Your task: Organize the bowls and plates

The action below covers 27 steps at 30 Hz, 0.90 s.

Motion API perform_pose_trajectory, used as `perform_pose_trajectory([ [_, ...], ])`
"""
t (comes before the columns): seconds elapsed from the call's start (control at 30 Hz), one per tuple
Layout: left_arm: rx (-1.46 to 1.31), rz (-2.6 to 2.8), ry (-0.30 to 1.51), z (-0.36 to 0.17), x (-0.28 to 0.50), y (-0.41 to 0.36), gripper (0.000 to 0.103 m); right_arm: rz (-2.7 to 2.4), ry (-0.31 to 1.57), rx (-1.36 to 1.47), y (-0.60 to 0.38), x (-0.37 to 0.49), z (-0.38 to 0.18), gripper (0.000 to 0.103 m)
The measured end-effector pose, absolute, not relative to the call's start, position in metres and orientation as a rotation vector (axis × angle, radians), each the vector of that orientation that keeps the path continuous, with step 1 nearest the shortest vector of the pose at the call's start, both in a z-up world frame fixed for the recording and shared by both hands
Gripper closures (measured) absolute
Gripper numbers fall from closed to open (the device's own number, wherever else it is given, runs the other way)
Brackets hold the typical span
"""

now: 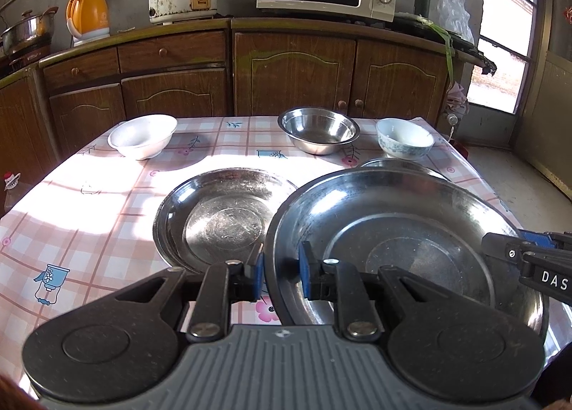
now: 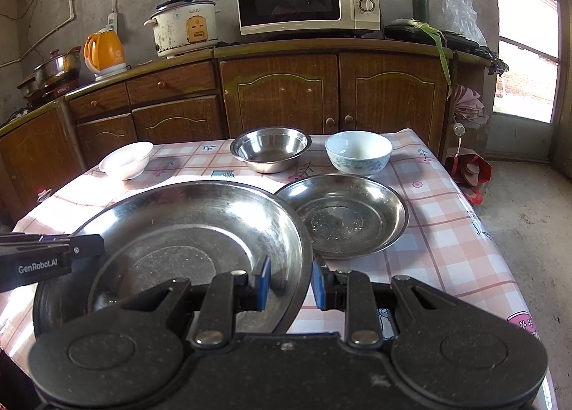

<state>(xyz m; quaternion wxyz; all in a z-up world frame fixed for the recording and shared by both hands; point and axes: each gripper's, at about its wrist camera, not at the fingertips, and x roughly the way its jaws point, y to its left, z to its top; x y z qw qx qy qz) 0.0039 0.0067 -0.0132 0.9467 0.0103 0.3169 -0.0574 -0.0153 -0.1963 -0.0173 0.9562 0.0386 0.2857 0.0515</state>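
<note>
Three steel plates sit on the checked surface: one large, one at the left, one at the right. Three bowls stand behind: white, steel, blue-patterned.

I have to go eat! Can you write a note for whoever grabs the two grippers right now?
Left gripper: shut on the left rim of the big round steel plate.
Right gripper: astride that plate's right rim; I cannot tell whether it grips.
On the checked tablecloth: a second steel plate to the left, a third steel plate to the right. Along the far edge: plain white bowl, steel bowl, blue-patterned bowl.
Done: nothing stacked yet.
Left: probably stack the plates, then the bowls.
</note>
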Motion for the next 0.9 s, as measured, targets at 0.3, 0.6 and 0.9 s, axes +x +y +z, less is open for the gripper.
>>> perform_pose_trajectory([
  [0.3,0.015,-0.122,0.667,-0.023,0.002,0.005,0.083,0.103,0.591,0.085,-0.201,-0.019,-0.026,0.072],
  [0.6,0.02,-0.124,0.687,-0.032,0.001,0.002,0.084,0.105,0.611,0.079,-0.203,-0.02,-0.038,0.072],
  [0.9,0.032,-0.134,0.717,-0.045,0.001,-0.003,0.083,0.098,0.645,0.077,-0.208,-0.023,-0.052,0.072],
])
